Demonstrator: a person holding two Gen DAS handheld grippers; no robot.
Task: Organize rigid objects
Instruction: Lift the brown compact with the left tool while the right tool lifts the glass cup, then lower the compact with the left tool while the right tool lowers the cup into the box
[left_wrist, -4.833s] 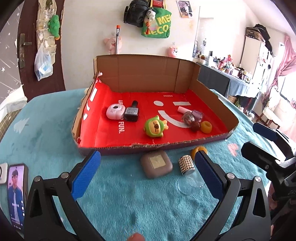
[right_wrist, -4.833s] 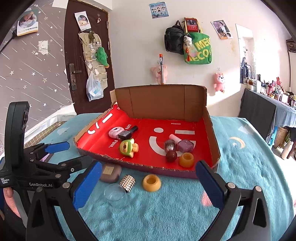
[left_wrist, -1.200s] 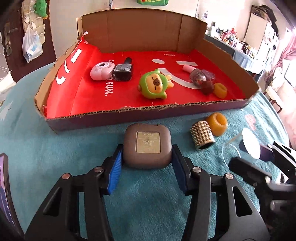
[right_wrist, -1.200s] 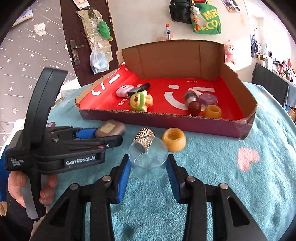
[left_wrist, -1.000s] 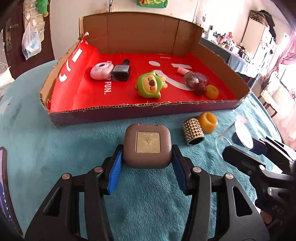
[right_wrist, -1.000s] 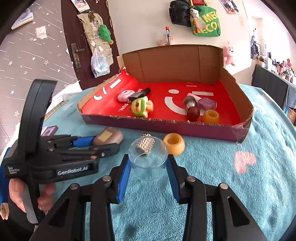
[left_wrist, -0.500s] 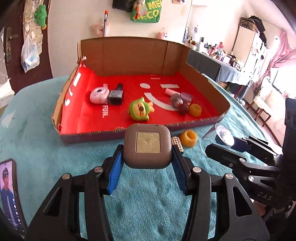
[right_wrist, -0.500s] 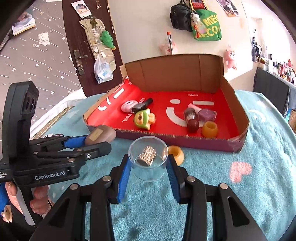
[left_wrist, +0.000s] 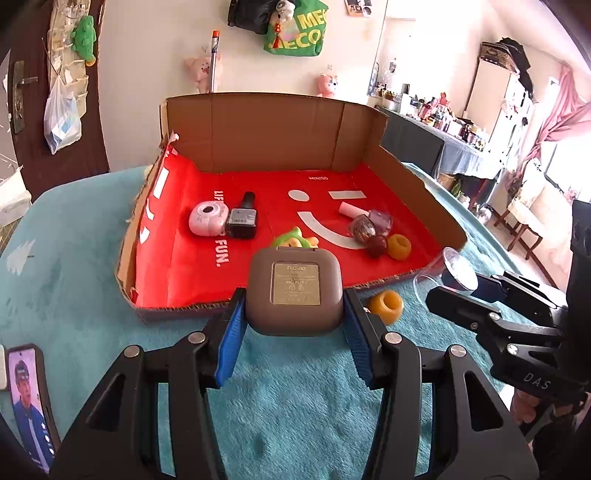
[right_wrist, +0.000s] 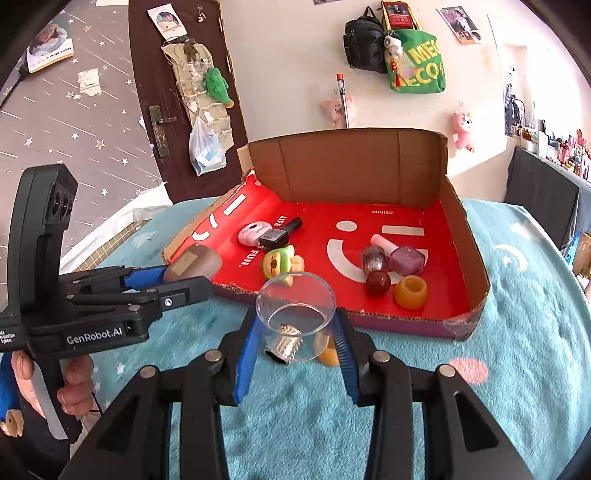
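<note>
My left gripper (left_wrist: 293, 317) is shut on a brown square case (left_wrist: 294, 290) and holds it above the teal cloth, just before the front wall of the red-lined cardboard box (left_wrist: 184, 306). My right gripper (right_wrist: 295, 343) is shut on a clear glass cup (right_wrist: 295, 314), raised before the box's (right_wrist: 424, 325) front wall. Seen through the cup, a studded silver cylinder (right_wrist: 288, 345) and an orange ring (right_wrist: 327, 354) lie on the cloth. The orange ring also shows in the left wrist view (left_wrist: 386, 306). The case shows in the right wrist view (right_wrist: 194, 264).
In the box lie a pink round case (left_wrist: 207, 219), a dark nail-polish bottle (left_wrist: 242, 221), a green toy (right_wrist: 277, 262), a purple bottle (right_wrist: 404, 260), a dark red ball (right_wrist: 377, 282) and an orange ring (right_wrist: 410, 293). A phone (left_wrist: 29, 398) lies at the left.
Both grippers closed on their objects and lifted them from the cloth. They now sit higher and closer to the box's front wall than half a second ago.
</note>
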